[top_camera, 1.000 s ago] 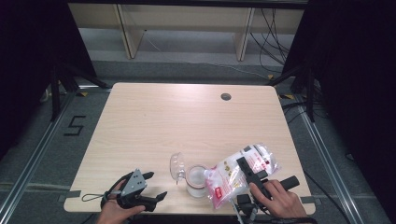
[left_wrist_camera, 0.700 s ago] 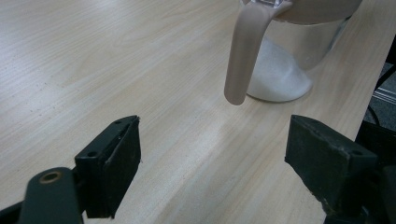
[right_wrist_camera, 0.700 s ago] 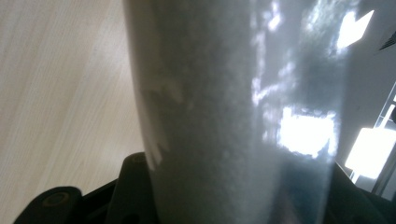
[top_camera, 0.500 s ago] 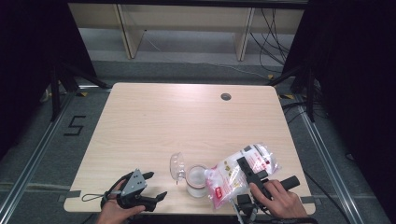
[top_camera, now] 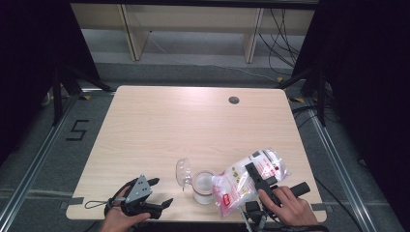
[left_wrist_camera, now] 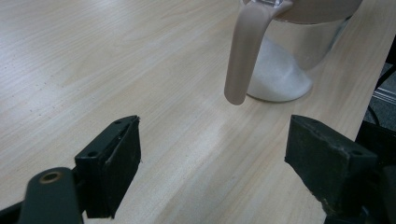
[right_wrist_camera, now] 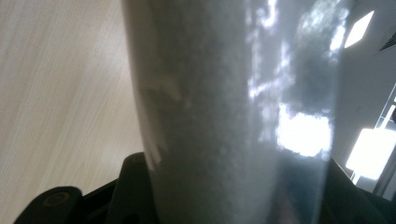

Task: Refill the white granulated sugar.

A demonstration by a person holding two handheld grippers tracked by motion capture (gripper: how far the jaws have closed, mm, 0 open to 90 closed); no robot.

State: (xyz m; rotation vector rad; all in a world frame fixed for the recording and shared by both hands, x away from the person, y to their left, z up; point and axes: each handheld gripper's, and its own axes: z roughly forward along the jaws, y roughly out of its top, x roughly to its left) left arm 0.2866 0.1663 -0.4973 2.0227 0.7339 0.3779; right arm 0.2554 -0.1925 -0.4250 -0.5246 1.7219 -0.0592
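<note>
Claw on the left (top_camera: 157, 194), at the lower left of the high view, rests on the table (top_camera: 159, 125) with its jaws wide apart and nothing between them; in the left gripper view the two black pads frame bare wood, and the clear pitcher (left_wrist_camera: 299, 42) stands beyond them at the upper right, white grains heaped on its floor and its handle hanging toward the camera. Against the frames from a second and half a second back, nothing here has shifted: same spot, same spread. Moving right in the high view, the pitcher (top_camera: 203, 186) sits low in the middle of the frame, and the plastic bag (top_camera: 246, 180) of white grains is tipped with its lower end at the pitcher's rim. The right claw (top_camera: 252, 170), at the lower right, is clamped on that bag about midway along it, with the bag's grainy, glossy wall (right_wrist_camera: 233, 112) pressed between its jaws in the right gripper view. It too has held its pose. That stillness likely means a steady pour is under way, with the pitcher far from full.
</note>
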